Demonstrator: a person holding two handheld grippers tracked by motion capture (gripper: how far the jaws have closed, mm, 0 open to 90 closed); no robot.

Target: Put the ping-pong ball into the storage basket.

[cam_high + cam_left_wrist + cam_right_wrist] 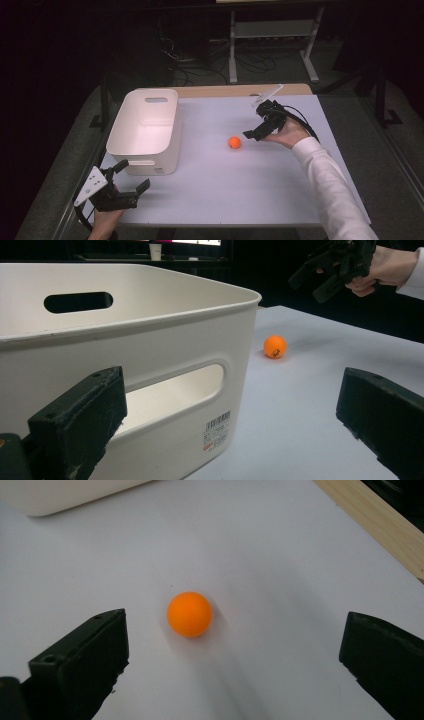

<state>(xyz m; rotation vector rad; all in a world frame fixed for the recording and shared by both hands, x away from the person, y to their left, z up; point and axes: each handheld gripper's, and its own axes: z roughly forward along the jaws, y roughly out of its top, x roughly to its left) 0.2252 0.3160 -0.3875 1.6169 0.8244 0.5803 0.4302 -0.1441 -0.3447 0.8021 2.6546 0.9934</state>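
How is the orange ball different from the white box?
The orange ball is small and round; the white box is far bigger, with straight walls and rounded corners. The ball is plain all round, while the box is open on top with handle slots. The ball lies before the right gripper, the box near the left gripper. Both sit on the table.

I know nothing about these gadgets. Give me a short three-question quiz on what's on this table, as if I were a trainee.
1. True or false: the small orange ball lies inside the white plastic bin.
2. Which gripper is nearer the ball? A. left gripper B. right gripper
3. Fill in: in the right gripper view, the jaws stand ____ with the ball on the white tabletop ahead of them.

Key
1. False: it rests on the tabletop, apart from the bin.
2. B; the left gripper sits by the bin's near corner.
3. Open; nothing is gripped.
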